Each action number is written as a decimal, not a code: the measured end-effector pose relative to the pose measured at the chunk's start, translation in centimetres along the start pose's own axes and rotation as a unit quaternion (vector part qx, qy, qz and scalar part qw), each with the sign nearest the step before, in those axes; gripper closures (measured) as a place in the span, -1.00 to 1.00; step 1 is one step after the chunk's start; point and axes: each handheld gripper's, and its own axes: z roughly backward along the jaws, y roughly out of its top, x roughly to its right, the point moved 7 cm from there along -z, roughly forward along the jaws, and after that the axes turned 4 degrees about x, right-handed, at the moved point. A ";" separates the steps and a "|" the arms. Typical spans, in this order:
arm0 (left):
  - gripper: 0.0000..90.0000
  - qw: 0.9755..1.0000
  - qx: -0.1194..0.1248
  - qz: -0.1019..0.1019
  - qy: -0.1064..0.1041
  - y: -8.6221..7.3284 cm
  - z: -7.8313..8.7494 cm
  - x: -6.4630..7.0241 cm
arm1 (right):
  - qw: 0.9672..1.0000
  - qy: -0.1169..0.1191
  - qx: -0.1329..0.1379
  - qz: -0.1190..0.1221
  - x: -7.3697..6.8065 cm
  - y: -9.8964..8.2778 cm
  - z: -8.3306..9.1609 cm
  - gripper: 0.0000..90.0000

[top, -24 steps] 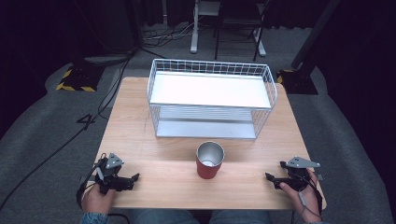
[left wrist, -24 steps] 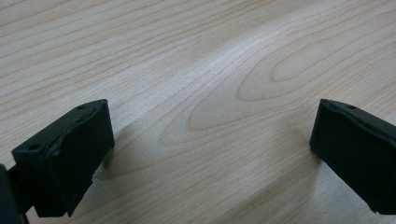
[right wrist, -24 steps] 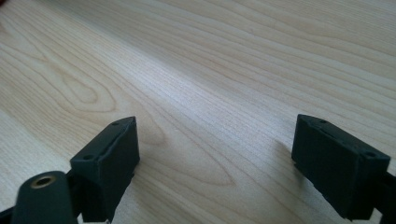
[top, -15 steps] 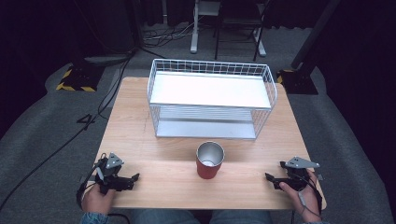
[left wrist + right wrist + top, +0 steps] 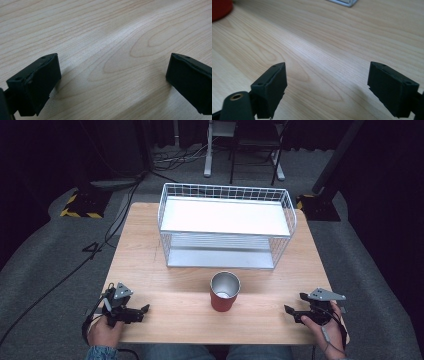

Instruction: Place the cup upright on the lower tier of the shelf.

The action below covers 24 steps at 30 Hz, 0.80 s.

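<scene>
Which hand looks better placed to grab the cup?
Probably right: the right gripper lies a little nearer the cup than the left gripper; both point at it, jaws apart.

Matt wooden table (image 5: 165,250); shiny metal-lined cup (image 5: 224,291).

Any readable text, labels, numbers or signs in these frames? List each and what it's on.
None readable. The red cup, wire rack and wooden table carry no visible print. The yellow-black hazard stripes on a floor base are a pattern, not text.
</scene>
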 end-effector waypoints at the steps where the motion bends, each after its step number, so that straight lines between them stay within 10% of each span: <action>1: -1.00 1.000 0.000 0.000 0.001 0.1 -0.1 -0.1 | 1.000 0.005 0.005 -0.001 -0.2 0.3 0.2 -0.64; 24: -1.00 1.000 -0.002 0.004 0.004 0.1 -0.1 -0.2 | 0.991 0.104 0.064 0.044 -7.3 4.6 0.1 -0.65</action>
